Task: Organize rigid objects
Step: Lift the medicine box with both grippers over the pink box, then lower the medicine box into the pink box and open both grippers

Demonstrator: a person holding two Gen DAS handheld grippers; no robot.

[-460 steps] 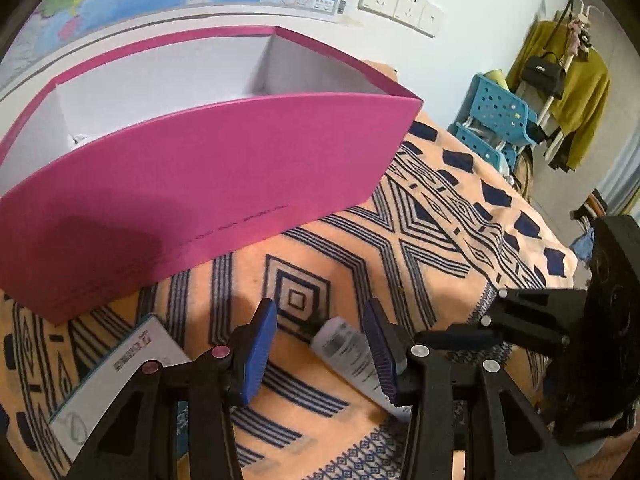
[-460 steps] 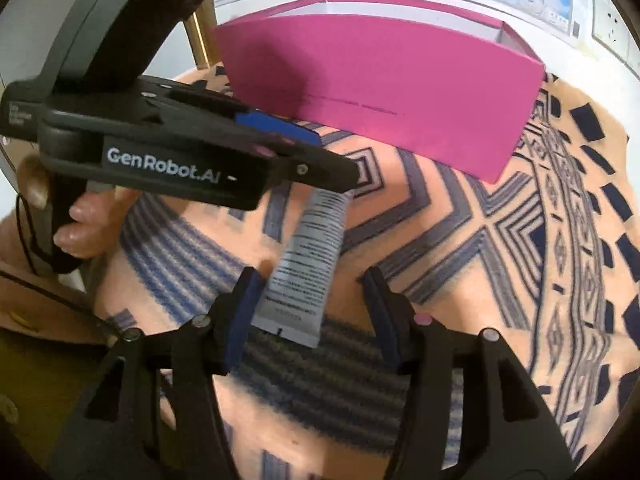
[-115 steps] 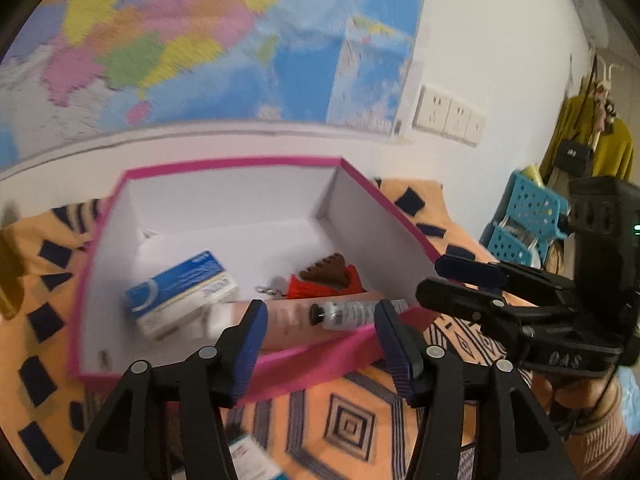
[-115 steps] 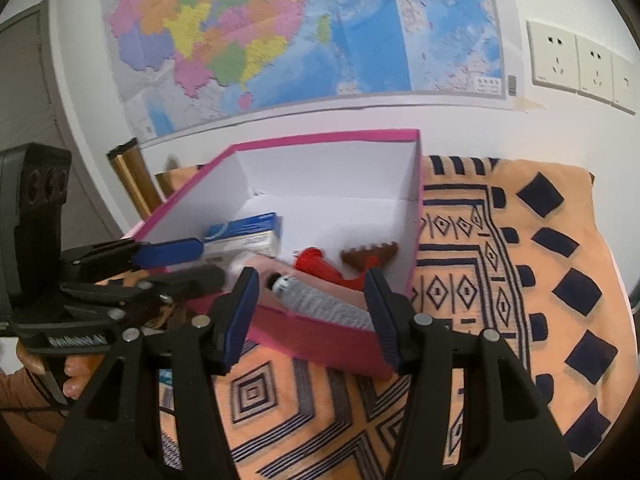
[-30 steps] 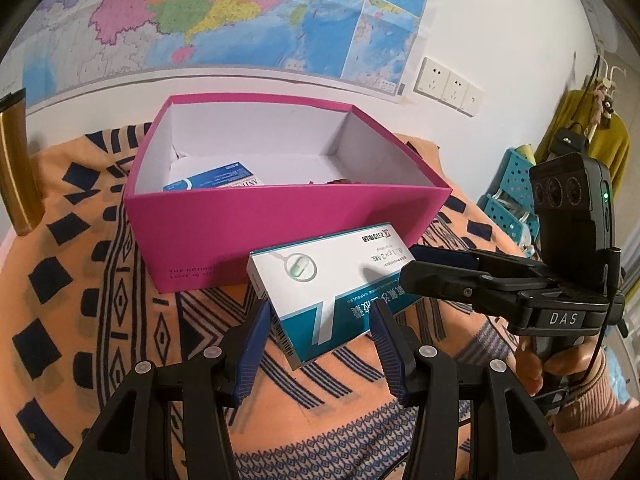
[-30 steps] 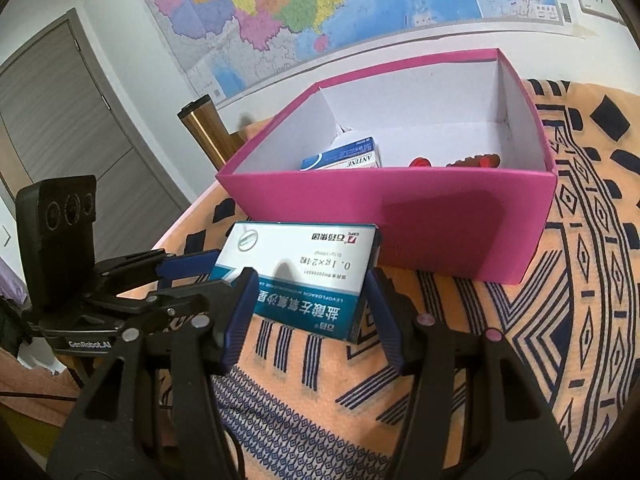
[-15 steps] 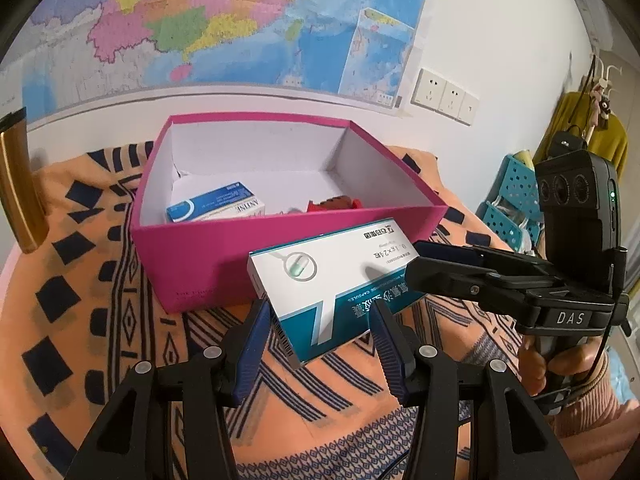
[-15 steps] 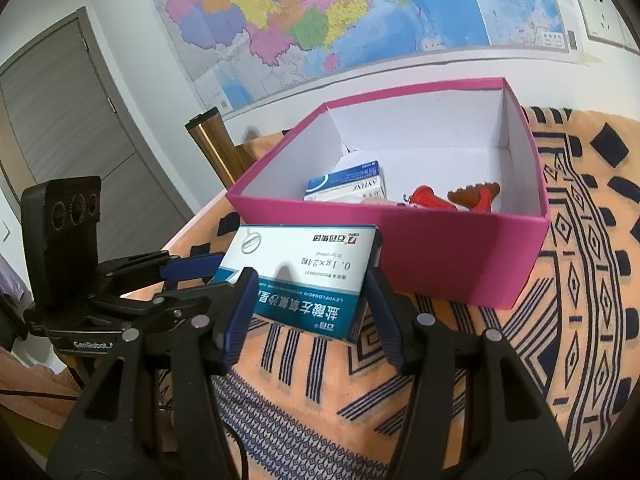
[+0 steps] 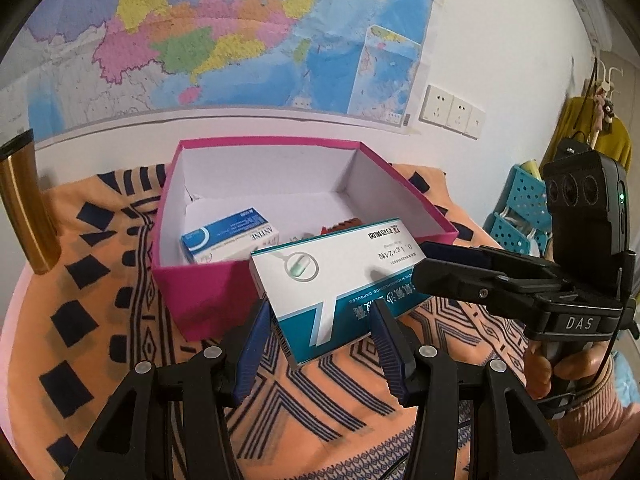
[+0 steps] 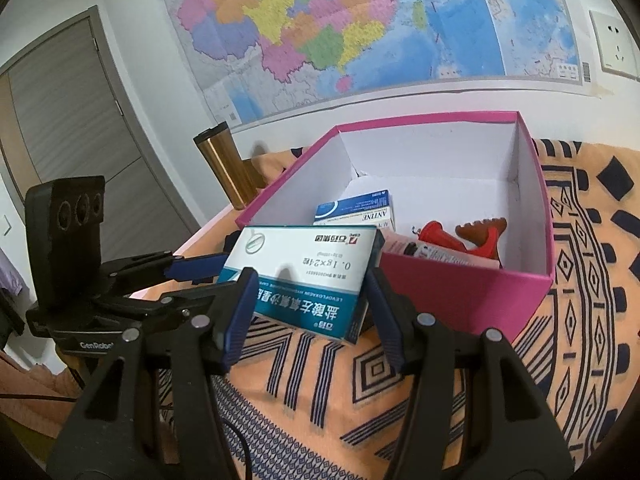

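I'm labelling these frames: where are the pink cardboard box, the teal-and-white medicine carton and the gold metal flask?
pink cardboard box [image 9: 200,300], left wrist view, front wall
teal-and-white medicine carton [image 10: 304,264], right wrist view, top face
gold metal flask [image 9: 24,208], left wrist view, body

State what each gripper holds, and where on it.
Both hold the teal-and-white medicine box: the left gripper clamps one end, the right gripper the opposite end.
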